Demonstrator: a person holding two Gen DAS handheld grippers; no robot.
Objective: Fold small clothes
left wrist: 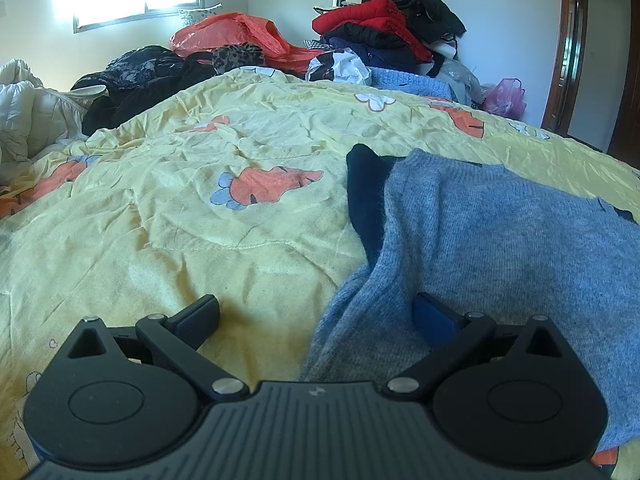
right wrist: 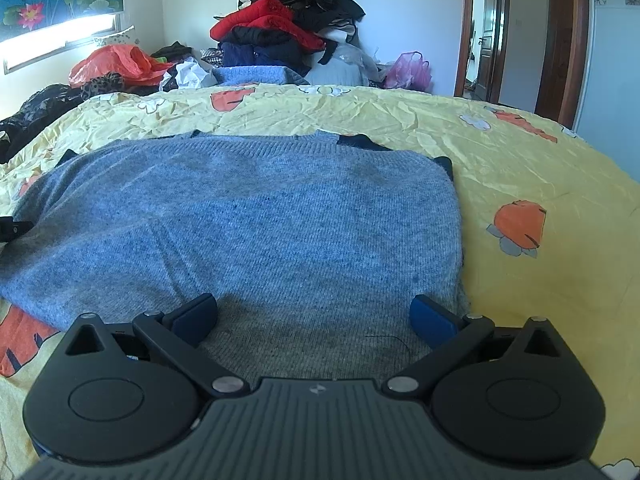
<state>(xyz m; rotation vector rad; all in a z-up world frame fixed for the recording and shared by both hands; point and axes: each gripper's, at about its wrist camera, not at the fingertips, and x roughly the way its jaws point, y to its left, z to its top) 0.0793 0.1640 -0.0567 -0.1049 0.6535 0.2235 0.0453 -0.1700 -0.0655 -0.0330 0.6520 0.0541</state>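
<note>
A grey-blue knitted sweater (left wrist: 500, 240) with dark navy trim lies flat on the yellow quilt (left wrist: 180, 240). In the right wrist view the sweater (right wrist: 248, 216) fills the middle, its sides folded in. My left gripper (left wrist: 316, 316) is open at the sweater's near left corner, its right finger over the knit and its left finger over the quilt. My right gripper (right wrist: 314, 314) is open over the sweater's near edge, close to its right side. Neither holds anything. The left gripper's edge shows at the far left of the right wrist view (right wrist: 12, 229).
A tall pile of red, black and navy clothes (left wrist: 392, 28) stands at the far side of the bed, with an orange plastic bag (left wrist: 236, 36) and dark garments (left wrist: 136, 76) to its left. A pink bag (right wrist: 410, 70) and a doorway (right wrist: 484, 28) are at the back right.
</note>
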